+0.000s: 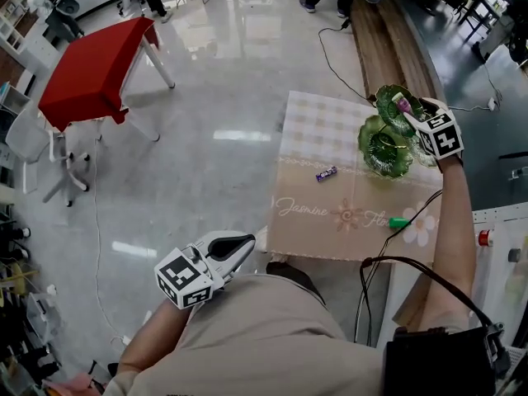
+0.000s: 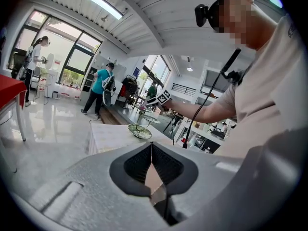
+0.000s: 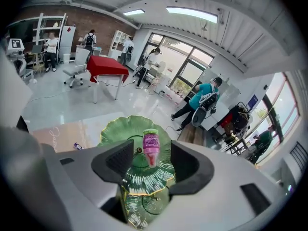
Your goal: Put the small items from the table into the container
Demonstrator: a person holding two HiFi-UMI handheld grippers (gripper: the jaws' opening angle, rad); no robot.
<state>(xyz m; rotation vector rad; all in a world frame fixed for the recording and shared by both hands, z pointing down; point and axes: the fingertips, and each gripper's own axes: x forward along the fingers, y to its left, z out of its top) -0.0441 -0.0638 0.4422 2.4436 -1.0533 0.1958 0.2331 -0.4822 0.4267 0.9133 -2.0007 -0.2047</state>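
Far left in the head view there's a red table (image 1: 91,68), well away from everything else. Lower down, the left gripper (image 1: 243,246) hangs beside the person (image 1: 272,337), off the near-left corner of the table (image 1: 322,122), touching nothing. In its own view the left gripper (image 2: 152,150) has its jaws pressed together with nothing between them, so it's empty.

Moving right, the table wears a checked cloth (image 1: 313,213). A purple candy (image 1: 327,173) lies about mid-cloth, and a green thing (image 1: 398,222) lies nearer the front edge on the right. They're well apart from each other and neither is in the container yet. The green thing is too small to identify.

At the back right corner is the stand (image 1: 371,151), made of green leaf-shaped dishes in tiers. A pink bottle (image 1: 402,103) with a green cap lies on the top dish. The right gripper (image 1: 411,112) is right over that tier, angled down. In its own view the right gripper (image 3: 153,163) has its jaws wide apart. The bottle (image 3: 150,148) sits between them with a gap on either side, so no pad touches it. The stand (image 3: 113,129) shows behind the jaws, and the candy (image 3: 78,146) peeks out on the cloth to the left.
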